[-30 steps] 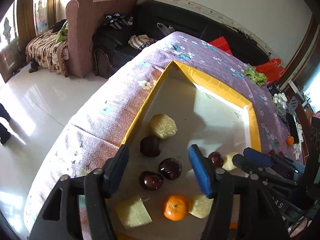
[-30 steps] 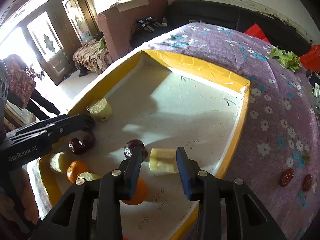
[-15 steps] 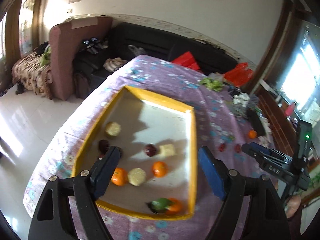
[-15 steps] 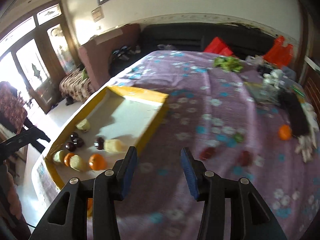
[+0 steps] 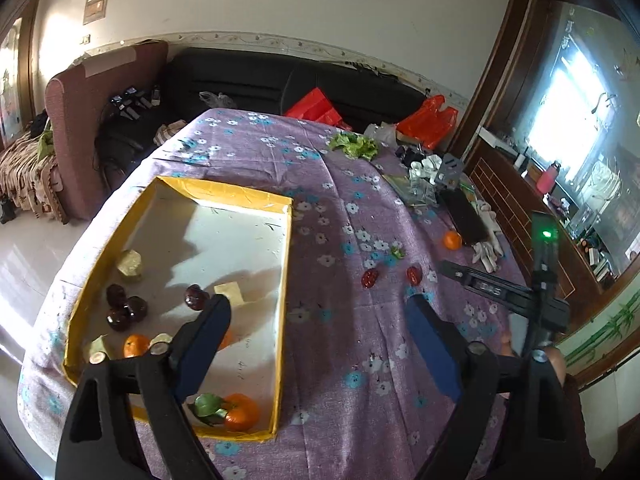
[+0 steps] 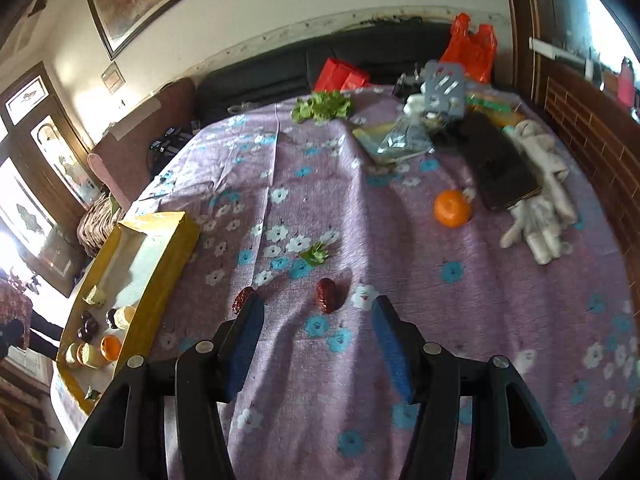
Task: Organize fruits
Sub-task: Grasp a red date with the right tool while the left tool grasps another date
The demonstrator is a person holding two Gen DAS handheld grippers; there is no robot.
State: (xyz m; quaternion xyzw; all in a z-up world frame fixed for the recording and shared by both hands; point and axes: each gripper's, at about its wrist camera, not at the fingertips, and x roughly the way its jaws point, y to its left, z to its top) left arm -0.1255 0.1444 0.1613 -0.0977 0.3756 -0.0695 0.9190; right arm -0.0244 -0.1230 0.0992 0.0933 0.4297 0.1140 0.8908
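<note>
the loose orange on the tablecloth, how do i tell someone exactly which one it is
Start from the purple flowered tablecloth and look outside the yellow-rimmed tray, toward the cluttered far side. The orange lies alone on the cloth just beside the black flat case and the white gloves. Unlike the two small dark red dates nearer the right gripper, it is round, bright orange and bigger.

- Strong daylight comes through the window [image 5: 576,92], with heavy glare.
- Soft shadows lie on the tablecloth [image 6: 360,208].
- Edges are curved, dark, slightly blurred.
</note>
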